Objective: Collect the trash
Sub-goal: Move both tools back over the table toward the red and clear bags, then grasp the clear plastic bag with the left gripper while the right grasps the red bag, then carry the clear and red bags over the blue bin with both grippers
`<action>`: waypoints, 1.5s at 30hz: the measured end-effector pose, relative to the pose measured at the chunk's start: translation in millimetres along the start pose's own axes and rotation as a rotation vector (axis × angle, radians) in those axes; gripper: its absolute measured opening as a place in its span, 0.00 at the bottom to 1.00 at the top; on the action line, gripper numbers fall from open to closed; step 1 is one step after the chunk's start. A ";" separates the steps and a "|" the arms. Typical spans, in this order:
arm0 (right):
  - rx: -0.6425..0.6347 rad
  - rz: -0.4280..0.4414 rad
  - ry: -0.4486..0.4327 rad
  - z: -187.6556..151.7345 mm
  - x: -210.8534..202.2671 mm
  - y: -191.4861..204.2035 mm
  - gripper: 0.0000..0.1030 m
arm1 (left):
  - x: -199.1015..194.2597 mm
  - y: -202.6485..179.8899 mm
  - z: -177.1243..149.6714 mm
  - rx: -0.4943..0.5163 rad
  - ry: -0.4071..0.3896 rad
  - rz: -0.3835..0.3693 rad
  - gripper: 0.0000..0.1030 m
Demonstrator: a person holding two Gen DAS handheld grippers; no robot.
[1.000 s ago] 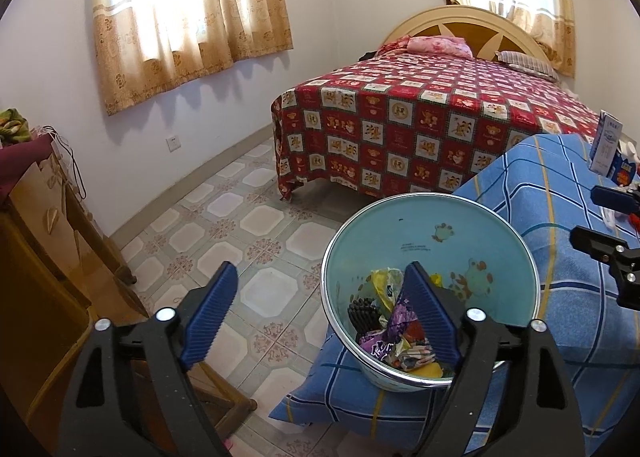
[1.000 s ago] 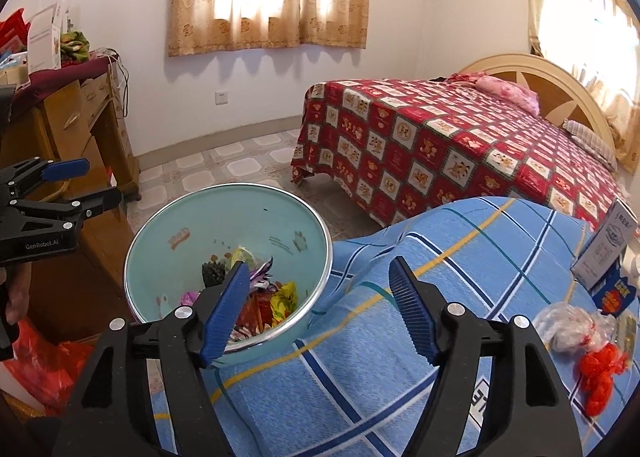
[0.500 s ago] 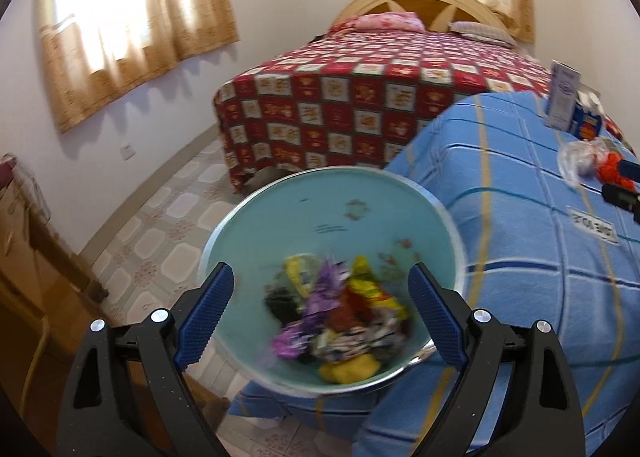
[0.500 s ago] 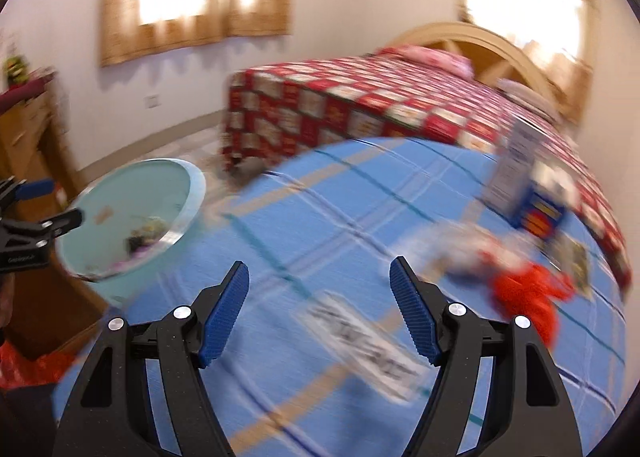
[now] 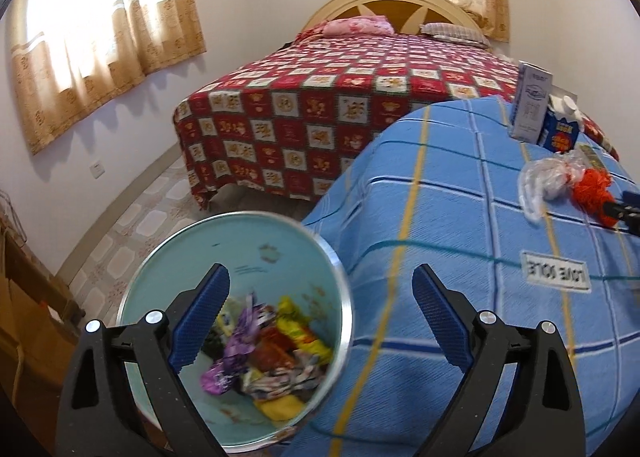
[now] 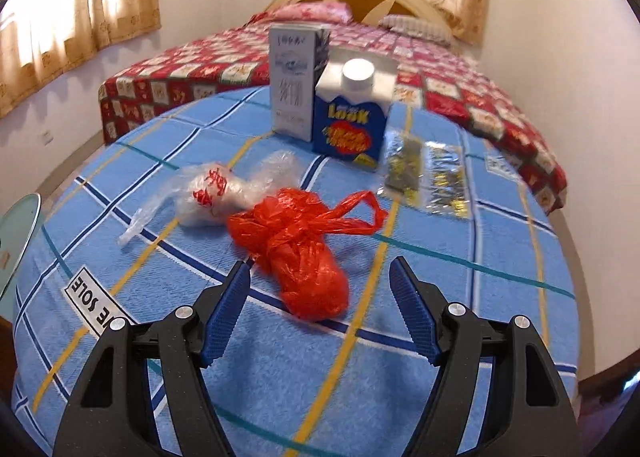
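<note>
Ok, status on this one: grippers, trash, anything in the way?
Left gripper open by the bin, empty. Right gripper open, lined up on the red bag, not touching. Clear bag beside it, cartons behind; nothing blocking.

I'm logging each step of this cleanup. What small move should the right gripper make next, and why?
Probably ease the right gripper forward and down so its open jaws straddle the red plastic bag, then close. The bag lies just ahead of the fingertips, nearest of the trash on the blue blanket, and nothing is held yet.
</note>
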State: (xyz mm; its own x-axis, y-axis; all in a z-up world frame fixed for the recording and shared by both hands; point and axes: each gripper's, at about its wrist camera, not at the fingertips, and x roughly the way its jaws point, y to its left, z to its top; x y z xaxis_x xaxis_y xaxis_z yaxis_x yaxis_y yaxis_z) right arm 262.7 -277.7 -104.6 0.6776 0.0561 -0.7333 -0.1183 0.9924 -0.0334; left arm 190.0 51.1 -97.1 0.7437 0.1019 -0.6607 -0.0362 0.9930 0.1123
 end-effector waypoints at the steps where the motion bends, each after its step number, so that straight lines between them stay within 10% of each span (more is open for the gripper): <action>1: 0.006 0.016 0.022 0.0 5.8 -2.6 0.69 | 0.2 -5.6 1.9 0.006 -0.001 -0.007 0.89; 4: 0.010 0.063 0.068 3.0 11.1 -5.8 0.30 | 1.1 -22.9 8.5 0.029 -0.001 -0.042 0.90; 8: -0.001 0.084 0.060 -3.4 1.4 -8.1 0.19 | 0.2 -44.5 17.7 0.066 -0.007 -0.077 0.90; 18: 0.097 -0.091 -0.017 -11.0 -19.8 -64.9 0.18 | 13.0 -131.5 52.3 0.165 -0.034 -0.155 0.90; 30: 0.174 -0.096 -0.012 -18.2 -19.1 -118.1 0.18 | 54.7 -228.6 76.7 0.236 0.019 -0.233 0.87; 36: 0.151 -0.054 -0.026 -14.8 -20.1 -105.5 0.18 | 77.2 -242.6 73.8 0.261 0.106 -0.316 0.27; 45: 0.099 0.006 -0.056 -11.2 -29.4 -62.3 0.18 | 42.9 -192.6 69.2 0.245 0.038 -0.295 0.22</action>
State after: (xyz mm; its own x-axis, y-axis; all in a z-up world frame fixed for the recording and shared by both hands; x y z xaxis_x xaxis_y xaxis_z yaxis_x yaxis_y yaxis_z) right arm 242.0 -342.3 -88.5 0.7168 0.0656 -0.6941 -0.0523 0.9978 0.0403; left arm 275.1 -139.9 -95.7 0.6730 -0.1791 -0.7176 0.3392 0.9369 0.0843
